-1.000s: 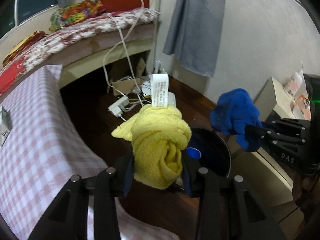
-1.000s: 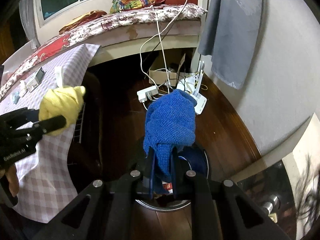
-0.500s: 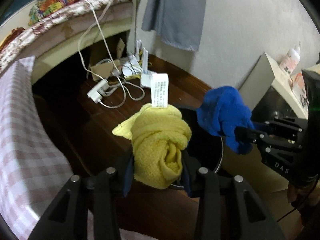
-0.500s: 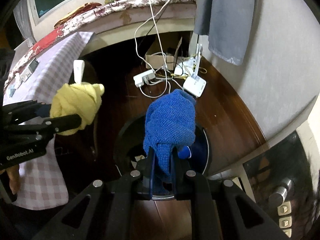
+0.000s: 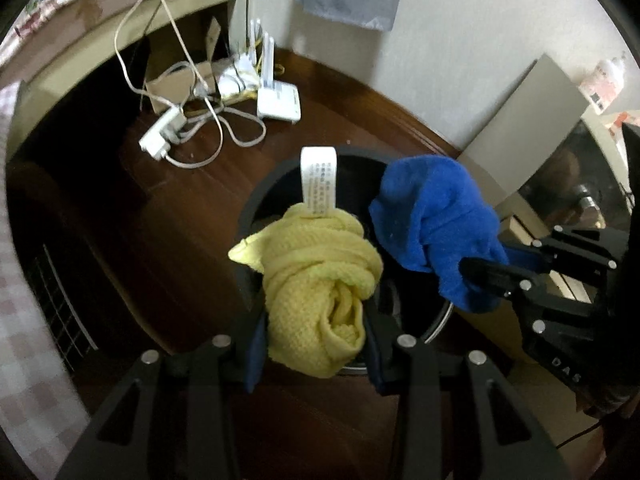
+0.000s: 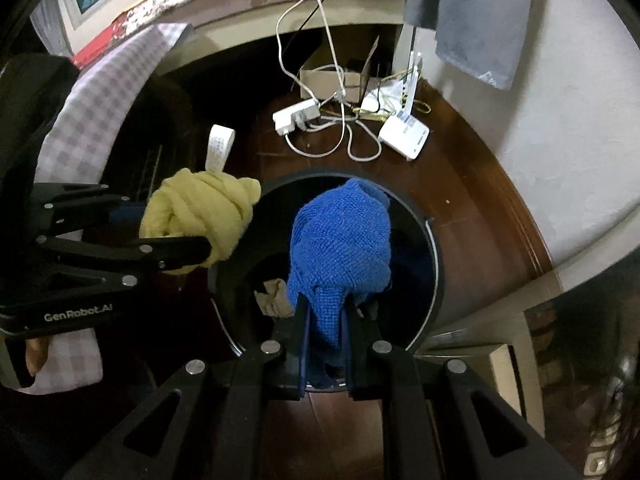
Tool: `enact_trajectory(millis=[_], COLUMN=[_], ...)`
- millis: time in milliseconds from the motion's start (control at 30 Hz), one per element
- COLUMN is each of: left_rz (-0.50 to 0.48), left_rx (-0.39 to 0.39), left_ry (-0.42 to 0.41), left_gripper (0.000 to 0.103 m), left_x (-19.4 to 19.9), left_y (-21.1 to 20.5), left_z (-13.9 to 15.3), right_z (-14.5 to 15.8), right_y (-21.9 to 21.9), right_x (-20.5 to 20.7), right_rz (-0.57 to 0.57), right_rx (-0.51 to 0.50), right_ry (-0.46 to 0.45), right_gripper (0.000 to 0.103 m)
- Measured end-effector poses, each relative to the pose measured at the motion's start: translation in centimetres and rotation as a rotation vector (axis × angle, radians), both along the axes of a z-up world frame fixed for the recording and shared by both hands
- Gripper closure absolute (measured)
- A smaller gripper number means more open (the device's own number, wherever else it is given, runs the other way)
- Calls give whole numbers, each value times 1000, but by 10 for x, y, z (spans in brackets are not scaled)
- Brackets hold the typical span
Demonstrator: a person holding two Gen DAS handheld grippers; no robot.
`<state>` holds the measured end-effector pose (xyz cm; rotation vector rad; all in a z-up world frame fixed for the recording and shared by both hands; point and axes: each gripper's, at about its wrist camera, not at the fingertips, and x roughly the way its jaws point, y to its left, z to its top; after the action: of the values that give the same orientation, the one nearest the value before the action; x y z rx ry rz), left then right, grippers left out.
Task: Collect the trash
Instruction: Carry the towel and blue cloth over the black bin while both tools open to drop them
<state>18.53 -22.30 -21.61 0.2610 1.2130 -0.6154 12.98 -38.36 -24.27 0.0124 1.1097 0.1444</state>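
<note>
Left wrist view: left gripper (image 5: pixel 316 320) points steeply down, jaws clamped on a balled yellow cloth (image 5: pixel 316 284).
Yellow cloth: knotted bundle, white tag (image 5: pixel 319 179) standing up at its 12 o'clock; it hangs over the near left rim of the bin (image 5: pixel 260 196).
Right gripper, same view: enters from 3 o'clock (image 5: pixel 484 276), jaws pressed together on a blue cloth (image 5: pixel 436 220).
Blue cloth: bunched, just beside the yellow cloth at its 2 o'clock, apart from it, above the bin's right half.
Right wrist view: right gripper (image 6: pixel 325 312) clamped tight on the blue cloth (image 6: pixel 340 240), which sits over the middle of the bin's mouth.
Bin: round, dark, open-topped (image 6: pixel 434 240); crumpled tan paper (image 6: pixel 276 296) lies inside at the cloth's 8 o'clock.
Left gripper, right wrist view: comes in from 9 o'clock (image 6: pixel 176 236), holding the yellow cloth (image 6: pixel 200 212) at the bin's left rim, tag (image 6: pixel 219 146) up.
Floor: dark wood (image 6: pixel 472 216); power strip (image 6: pixel 296 116), white router (image 6: pixel 404 136), cardboard box (image 6: pixel 340 68) and looping cables (image 6: pixel 352 148) lie at the bin's 12 o'clock.
Wall: pale, with grey cloth (image 6: pixel 476 20) hanging at 1 o'clock.
Checked cloth: pink and white (image 6: pixel 104 96), draped at 10 o'clock of the bin.
Person: part of a hand (image 6: pixel 38 354) shows under the left gripper's body.
</note>
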Motion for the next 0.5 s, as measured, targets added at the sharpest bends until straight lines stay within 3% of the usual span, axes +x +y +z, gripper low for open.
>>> enact_trajectory(millis=[133,167,200,233,267,300,333,433,500], left_rz=[9,11,27,46,70,73,72,100,124], left_rx=[-11,-21,-33,-26,6,16,25,35,45], left_ry=[79,108,140,147,130,123,119,92,76], left_gripper=[61,57,45,37,29,29,29,25,5], left_x=[4,7,9,10,10,9,7,4,4], left_y=[-5,-5,-6,-5,-4,-4,-3,5,9], left_z=[-17,-21,-26,-30,-32,-32,-32,-26,-23], right_z=[-12,-16,-21,-28,-38,-42,-45,-42,-38], right_y=[-1,-1,0,1,-1,-3,-7,-16,-20], right_x=[2,4,4,7,9,10,8,4,0], right_rz=[17,29,42,53,41,30,21,-22,-51], right_rx=[2,5,5,-10,-56,-83,-85,-74,-63], right_ry=[21,25,28,36,57,64,62,61,50], right_gripper=[89,88,86,81,57,45,39,38,30])
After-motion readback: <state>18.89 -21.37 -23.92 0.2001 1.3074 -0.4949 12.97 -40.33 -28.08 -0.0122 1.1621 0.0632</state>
